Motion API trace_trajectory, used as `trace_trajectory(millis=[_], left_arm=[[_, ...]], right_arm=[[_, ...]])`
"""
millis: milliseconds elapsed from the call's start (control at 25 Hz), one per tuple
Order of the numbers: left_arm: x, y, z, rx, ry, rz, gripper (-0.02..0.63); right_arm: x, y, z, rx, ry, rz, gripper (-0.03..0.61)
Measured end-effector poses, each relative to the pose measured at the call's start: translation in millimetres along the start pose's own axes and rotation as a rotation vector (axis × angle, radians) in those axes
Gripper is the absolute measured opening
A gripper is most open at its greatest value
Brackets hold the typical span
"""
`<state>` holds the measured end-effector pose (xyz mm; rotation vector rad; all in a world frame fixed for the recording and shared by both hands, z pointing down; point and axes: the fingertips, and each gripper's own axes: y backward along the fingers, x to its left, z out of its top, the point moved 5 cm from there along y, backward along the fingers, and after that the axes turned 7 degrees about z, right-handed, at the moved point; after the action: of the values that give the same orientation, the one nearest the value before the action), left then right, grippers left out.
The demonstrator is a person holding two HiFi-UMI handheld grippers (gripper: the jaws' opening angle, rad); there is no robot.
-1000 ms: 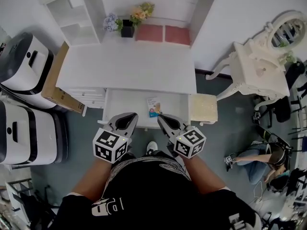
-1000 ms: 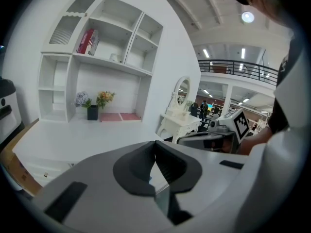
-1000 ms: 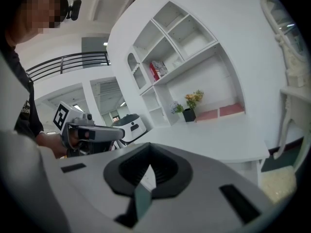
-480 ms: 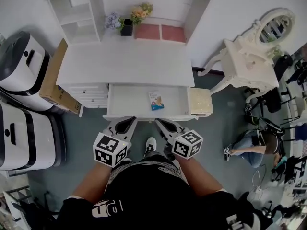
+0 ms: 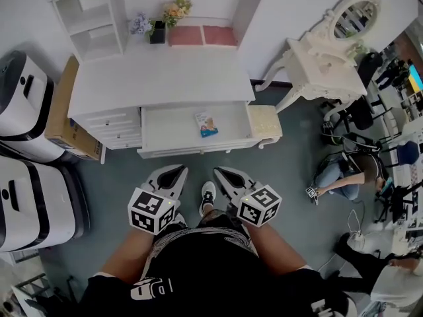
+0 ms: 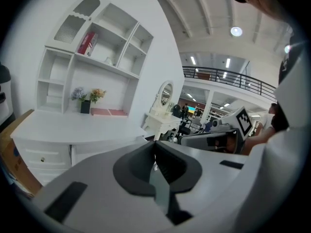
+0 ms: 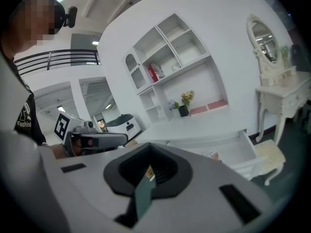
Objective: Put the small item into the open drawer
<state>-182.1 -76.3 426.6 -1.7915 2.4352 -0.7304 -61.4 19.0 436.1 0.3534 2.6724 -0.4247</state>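
Observation:
The white desk's drawer (image 5: 165, 132) stands pulled out, and a small printed packet (image 5: 206, 124) lies flat inside it, right of the middle. Both grippers hang over the grey floor, well short of the drawer front. My left gripper (image 5: 173, 172) is shut with nothing between its fingers. My right gripper (image 5: 222, 174) is also shut and holds nothing. In the right gripper view the open drawer (image 7: 241, 148) and the packet (image 7: 210, 154) show beyond the closed right gripper (image 7: 148, 148). In the left gripper view the left gripper (image 6: 155, 144) has its jaws meeting in a seam.
Two white machines (image 5: 26, 91) and a cardboard box (image 5: 58, 114) stand left of the desk (image 5: 158, 74). A cream stool (image 5: 264, 121) sits at the drawer's right end, and an ornate vanity table (image 5: 317, 61) stands beyond it. A person (image 5: 344, 176) sits on the floor at the right.
The desk and drawer have drawn farther away and shifted left in the head view. Both grippers are now farther from the drawer front. The packet stays in the drawer.

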Motion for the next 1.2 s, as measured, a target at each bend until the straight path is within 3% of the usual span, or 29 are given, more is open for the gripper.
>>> trace_trajectory(millis=[280,840,1200], left_arm=[[-17,-1,2,0.004,-0.024,-0.01,0.014],[-75,-36,13,-0.048,-0.011,0.064,0.014],[-93,-43,17,-0.015,-0.051,0.061,0.014]], right_arm=[[-3,21,-3,-0.008,0.007,-0.029,0.006],[-41,78,-1,0.054,0.05,0.026,0.006],[-51,93,5,0.031,0.045,0.024,0.006]])
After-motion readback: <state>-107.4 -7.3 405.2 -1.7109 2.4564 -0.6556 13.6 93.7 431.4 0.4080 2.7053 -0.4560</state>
